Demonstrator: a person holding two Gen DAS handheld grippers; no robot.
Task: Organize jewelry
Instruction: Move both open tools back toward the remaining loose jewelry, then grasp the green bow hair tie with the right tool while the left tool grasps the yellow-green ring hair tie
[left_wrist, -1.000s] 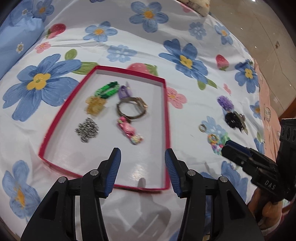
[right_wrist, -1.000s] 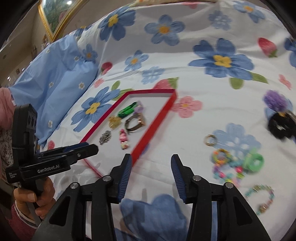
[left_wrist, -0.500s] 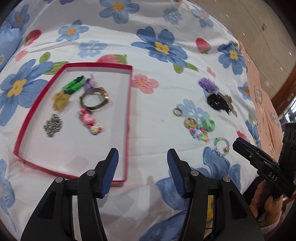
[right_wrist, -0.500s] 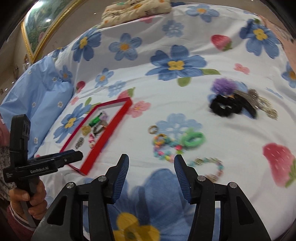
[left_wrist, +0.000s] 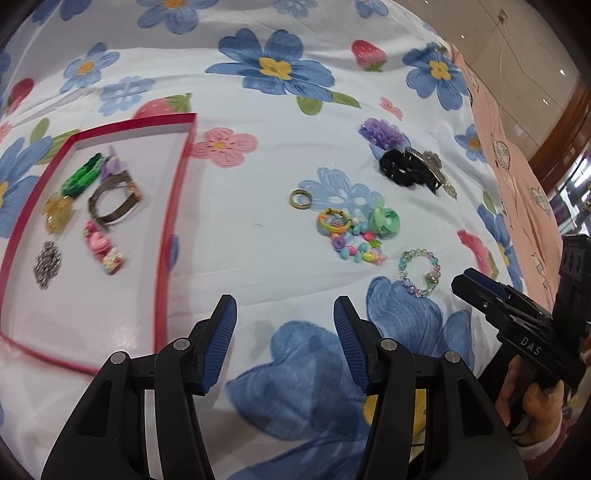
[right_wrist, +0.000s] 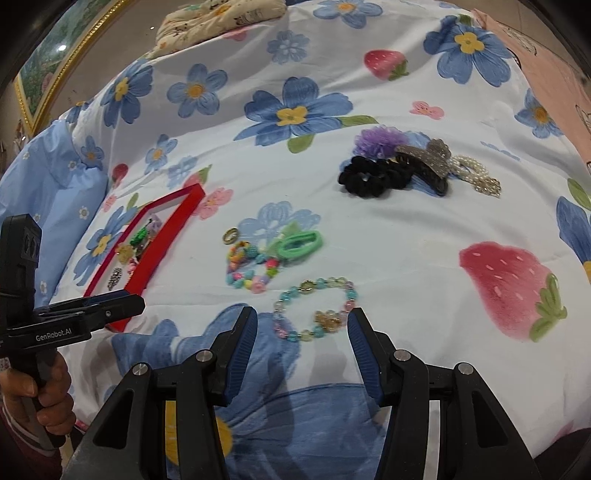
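A red-rimmed tray lies on the floral bedsheet and holds several pieces, among them a bronze bangle and a green clip. Loose on the sheet are a gold ring, a colourful bead bracelet, a green hair tie, a pale bead bracelet, a black scrunchie and a purple one. My left gripper is open and empty right of the tray. My right gripper is open, just before the pale bracelet.
A glittery claw clip and a pearl piece lie beside the scrunchies. A blue pillow lies at the left and a folded cloth at the far edge. A pink sheet borders the bed's right side.
Both grippers have swung right, away from the tray toward the loose jewelry. The right gripper has come close to the pale bead bracelet. Both stay open.
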